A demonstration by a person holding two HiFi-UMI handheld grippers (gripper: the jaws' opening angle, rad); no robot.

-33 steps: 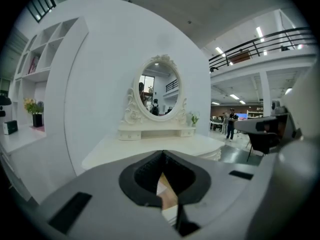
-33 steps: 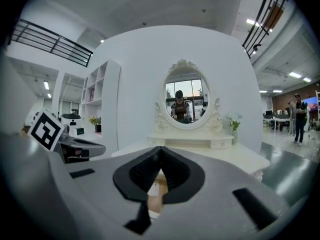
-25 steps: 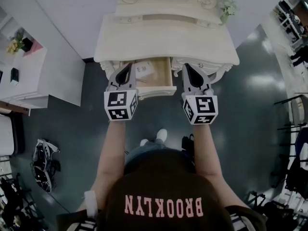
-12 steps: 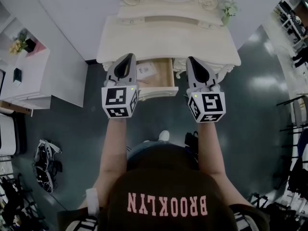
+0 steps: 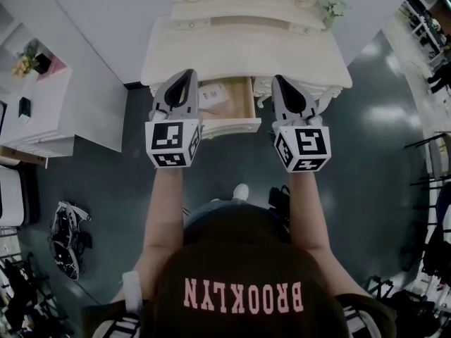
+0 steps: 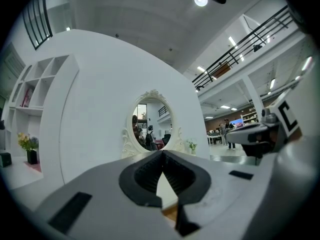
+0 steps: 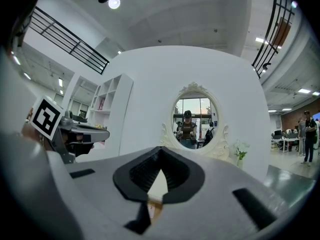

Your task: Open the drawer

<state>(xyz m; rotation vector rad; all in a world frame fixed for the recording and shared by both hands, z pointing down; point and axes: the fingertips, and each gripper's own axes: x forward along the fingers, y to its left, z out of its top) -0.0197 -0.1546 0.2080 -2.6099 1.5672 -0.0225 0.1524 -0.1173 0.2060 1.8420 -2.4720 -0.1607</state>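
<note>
Drawer (image 5: 238,104) is open, pulled out from under the front edge of the cream desk (image 5: 246,48) at centre. A white paper (image 5: 211,96) lies on its wood bottom. It is out as far as it was a second ago, no change there.

Left claw (image 5: 189,74) is clenched, tips together, nothing between them. Right claw (image 5: 280,79) is the same: pads meet at the tip and it is empty.

Diff vs a second ago: both claws have come up toward the head camera. Their marker cubes sit higher in the frame, and the tips now overlap the desk's front edge instead of stopping just short of it. The spacing between them is about the same.

They flank the drawer, the left claw over its left side and the right claw over its right side. Both point level across the desk at the oval mirror (image 7: 194,116) on the white wall. No contact with the drawer is visible.
</note>
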